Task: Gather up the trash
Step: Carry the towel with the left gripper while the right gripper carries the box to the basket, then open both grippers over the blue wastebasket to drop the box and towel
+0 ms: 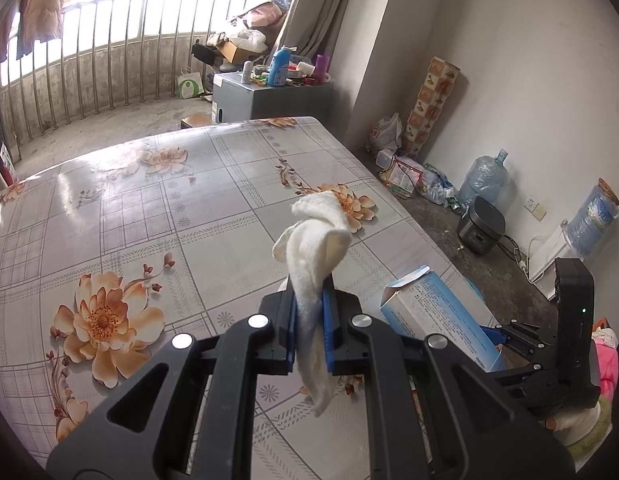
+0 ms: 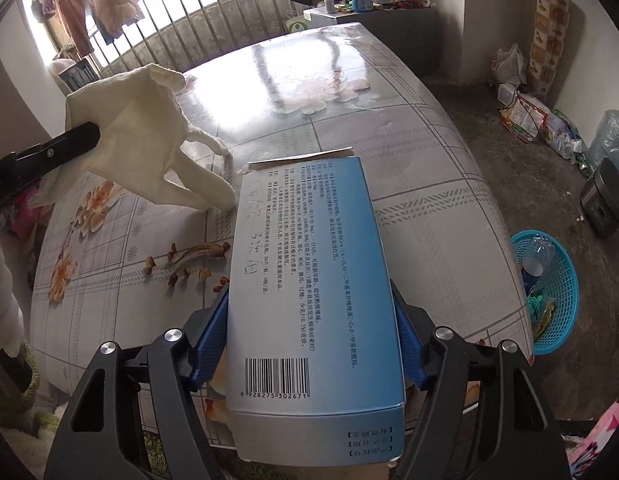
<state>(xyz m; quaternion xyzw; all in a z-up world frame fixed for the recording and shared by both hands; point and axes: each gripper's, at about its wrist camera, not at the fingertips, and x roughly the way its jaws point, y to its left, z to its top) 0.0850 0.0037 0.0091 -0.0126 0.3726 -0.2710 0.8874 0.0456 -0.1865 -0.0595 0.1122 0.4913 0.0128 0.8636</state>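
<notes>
Over the glossy floral table (image 1: 149,208), fingers pinch a crumpled tissue (image 1: 315,248) and clamp a rectangular carton (image 2: 309,280).

Each view is taken from just behind a pair of fingers and is aimed forward and down along them. In the left wrist view, the bench (image 1: 121,216) is seen obliquely from close above its near edge, with the railed window at the far end and the wall to the right. In the right wrist view the bench (image 2: 429,168) is looked down on more steeply, from very near; much of the frame is filled by a carton (image 2: 309,280). The bench top, the window railing, a white cloth (image 1: 315,240) (image 2: 145,136) and the carton (image 1: 441,312) are shared by both views. Each view also catches the other tool at its edge.
</notes>
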